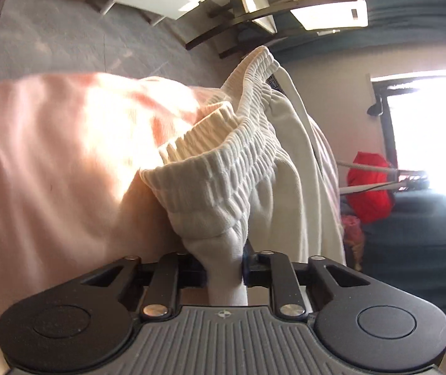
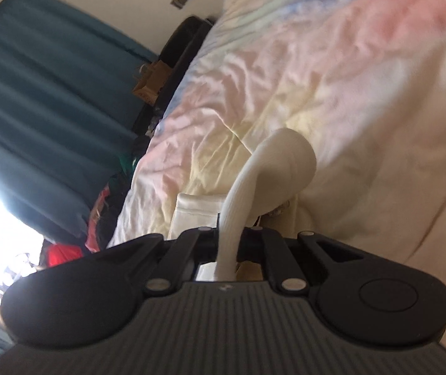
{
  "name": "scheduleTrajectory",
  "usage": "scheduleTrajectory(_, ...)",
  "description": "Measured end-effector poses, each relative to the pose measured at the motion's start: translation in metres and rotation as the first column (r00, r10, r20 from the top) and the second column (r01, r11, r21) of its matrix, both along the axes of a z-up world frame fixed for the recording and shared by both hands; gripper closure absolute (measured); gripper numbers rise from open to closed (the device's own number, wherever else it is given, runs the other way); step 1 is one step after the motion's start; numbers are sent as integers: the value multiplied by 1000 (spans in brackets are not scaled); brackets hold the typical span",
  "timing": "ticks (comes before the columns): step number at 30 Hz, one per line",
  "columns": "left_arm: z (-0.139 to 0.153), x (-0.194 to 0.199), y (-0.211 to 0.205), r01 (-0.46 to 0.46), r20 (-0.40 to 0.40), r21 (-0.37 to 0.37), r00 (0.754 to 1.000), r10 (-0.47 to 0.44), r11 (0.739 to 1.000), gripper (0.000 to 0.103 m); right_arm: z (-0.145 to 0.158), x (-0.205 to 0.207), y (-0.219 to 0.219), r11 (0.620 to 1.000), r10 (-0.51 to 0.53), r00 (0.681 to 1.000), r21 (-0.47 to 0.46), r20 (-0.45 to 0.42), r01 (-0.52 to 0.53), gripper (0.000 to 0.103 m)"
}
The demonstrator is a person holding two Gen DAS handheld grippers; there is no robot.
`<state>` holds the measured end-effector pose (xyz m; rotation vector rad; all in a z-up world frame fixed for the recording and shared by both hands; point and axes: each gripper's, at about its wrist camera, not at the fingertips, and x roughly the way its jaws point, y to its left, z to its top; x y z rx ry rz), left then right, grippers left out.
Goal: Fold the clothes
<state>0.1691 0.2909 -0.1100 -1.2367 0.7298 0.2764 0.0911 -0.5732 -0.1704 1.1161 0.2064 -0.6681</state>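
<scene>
Item: white garment, lifted for folding — spreading step in hand.

Ahead of both my tools lies the bedspread (image 2: 332,78); above it the white garment (image 1: 273,168) hangs between them. My left gripper (image 1: 226,268) is clamped on bunched cloth below its elastic waistband (image 1: 223,168); my right gripper (image 2: 232,243) pinches another ribbed edge. Next, I judge: pull taut, lay flat.

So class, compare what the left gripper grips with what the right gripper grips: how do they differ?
The left gripper pinches bunched white fabric below a ribbed elastic waistband; the right gripper clamps a narrow, smooth white fabric strip arching upward. Both jaws are shut on white garment fabric.
</scene>
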Motion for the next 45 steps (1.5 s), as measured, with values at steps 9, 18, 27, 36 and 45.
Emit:
scheduleTrajectory(9,85,-38,18,-9,60,112,998,2,994,92,14,-15,4,1000,7,999,7,-46,-7,97)
scheduleTrajectory(18,36,-106,40,36,-125,127,992,-20,991,92,34,-50,11,990,-102,961,-119,-259,73,97)
scheduleTrajectory(27,37,-94,9,221,-214,425,967,-140,878,66,11,-46,10,996,-79,889,-81,-452,48,93)
scheduleTrajectory(36,80,-95,-42,336,-257,721,942,-216,606,12,56,-46,23,961,-133,877,-277,-463,-1,17)
scheduleTrajectory(45,123,-98,-148,250,-67,851,924,-376,463,0,136,-33,126,778,155,928,-537,-340,-327,17)
